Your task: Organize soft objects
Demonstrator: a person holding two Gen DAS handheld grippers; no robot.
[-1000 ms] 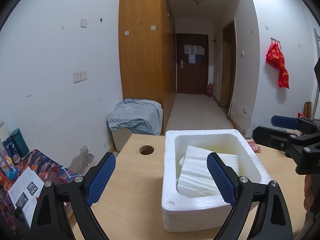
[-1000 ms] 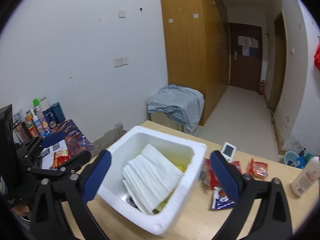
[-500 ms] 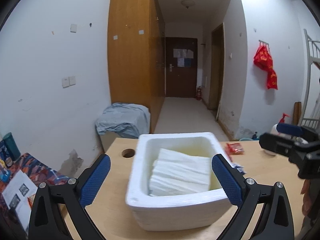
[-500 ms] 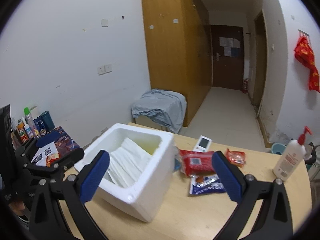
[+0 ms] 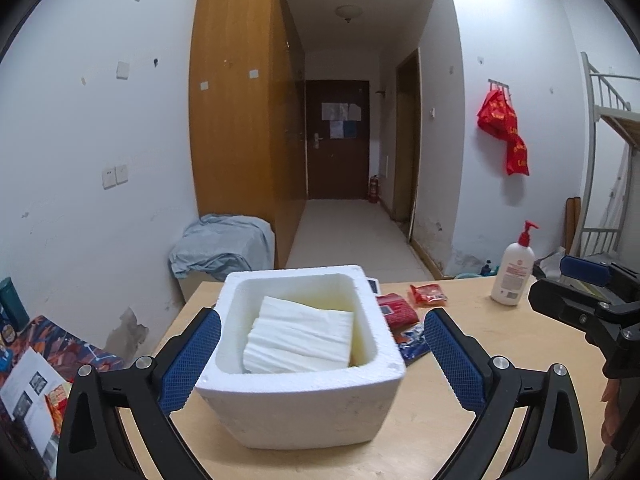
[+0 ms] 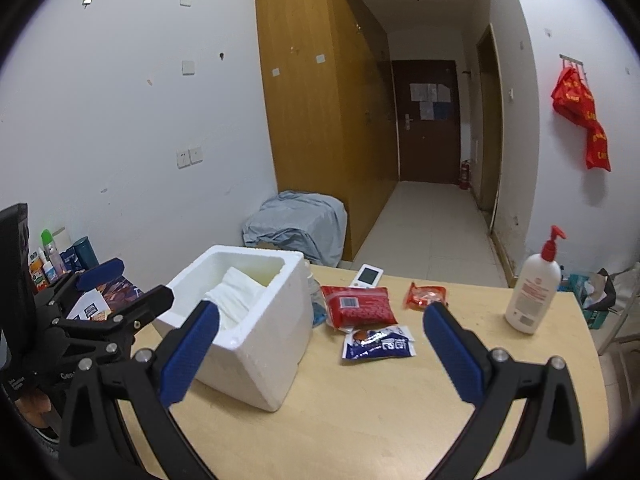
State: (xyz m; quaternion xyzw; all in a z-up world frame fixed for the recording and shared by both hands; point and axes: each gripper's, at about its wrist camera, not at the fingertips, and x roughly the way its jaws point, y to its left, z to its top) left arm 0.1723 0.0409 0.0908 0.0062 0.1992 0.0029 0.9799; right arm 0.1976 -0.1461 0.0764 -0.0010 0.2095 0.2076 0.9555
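Right wrist view showed the spread right fingers framing the blue rectangular foil packet, lying crosswise just ahead.

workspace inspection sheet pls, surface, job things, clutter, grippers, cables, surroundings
surface: wooden table, mostly bare at the near side
job's things: white foam box holding folded white cloth; red packet, blue packet, small red packet beside it
clutter: pump bottle, small white device
grippers: left gripper open, fingers astride the box; right gripper open, empty
cables: nothing seen
surroundings: wardrobe, hallway door
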